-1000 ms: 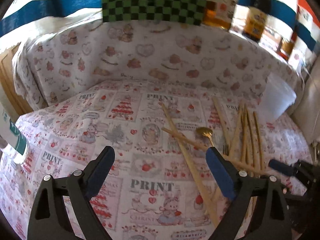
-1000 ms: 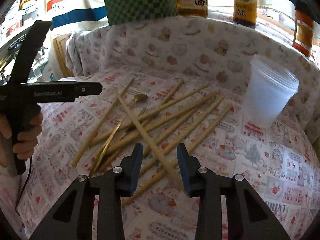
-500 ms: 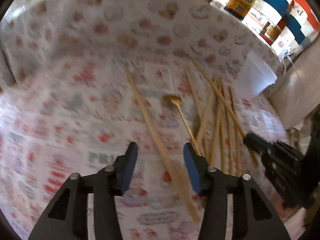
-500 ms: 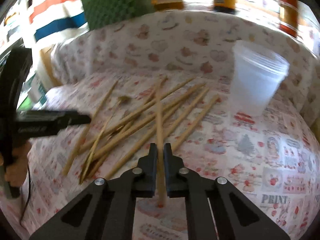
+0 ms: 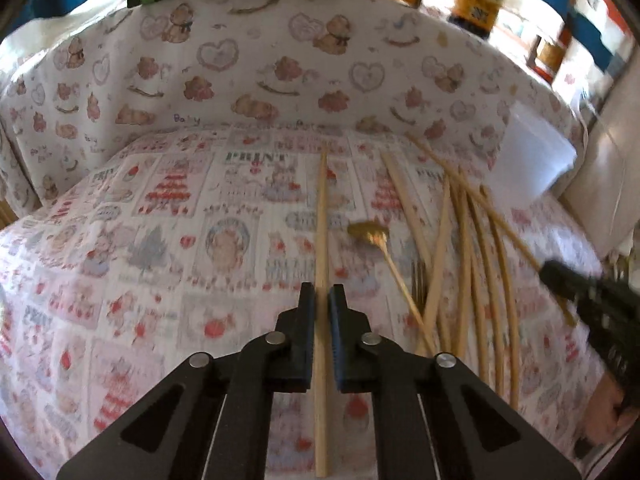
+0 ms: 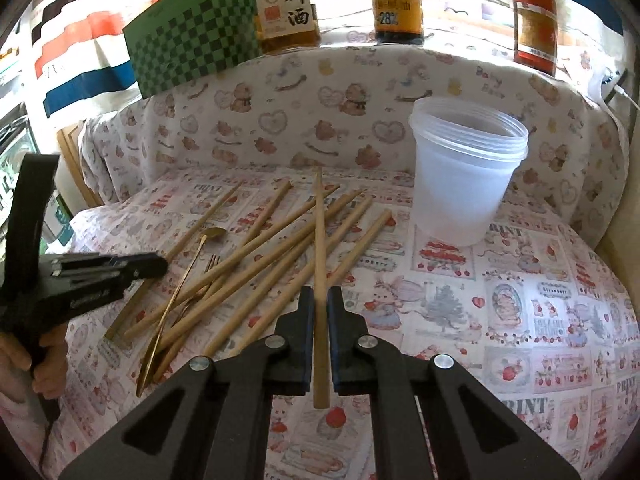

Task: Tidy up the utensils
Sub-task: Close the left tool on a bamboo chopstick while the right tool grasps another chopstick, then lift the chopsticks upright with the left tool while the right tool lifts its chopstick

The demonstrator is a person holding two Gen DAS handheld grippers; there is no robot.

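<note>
**Now both claws clamp a chopstick each**

Here the left claw (image 5: 322, 300) has just been closing, and its pads are pressed on 1 wooden chopstick (image 5: 321, 216) that runs straight ahead between them and out past both ends. To the right of this claw lies the loose pile of chopsticks (image 5: 464, 248) on the bench (image 5: 120, 240), with a gold spoon (image 5: 370, 234) at its near-left edge and a fork (image 5: 419, 276) just beside the spoon's handle.

The right claw (image 6: 319, 302) is likewise shut tight on a second chopstick (image 6: 319, 232), held pointing forward, its far end over the pile (image 6: 256, 264). Ahead and to the right of this claw a translucent plastic cup (image 6: 466, 176) stands upright on the patterned cloth, apart from the sticks. Off to its left the left claw's black handle sits in a person's hand (image 6: 48, 364). Behind the bench, a green checked box (image 6: 192, 28) and 3 bottles (image 6: 396, 0) stand on a raised ledge.
</note>
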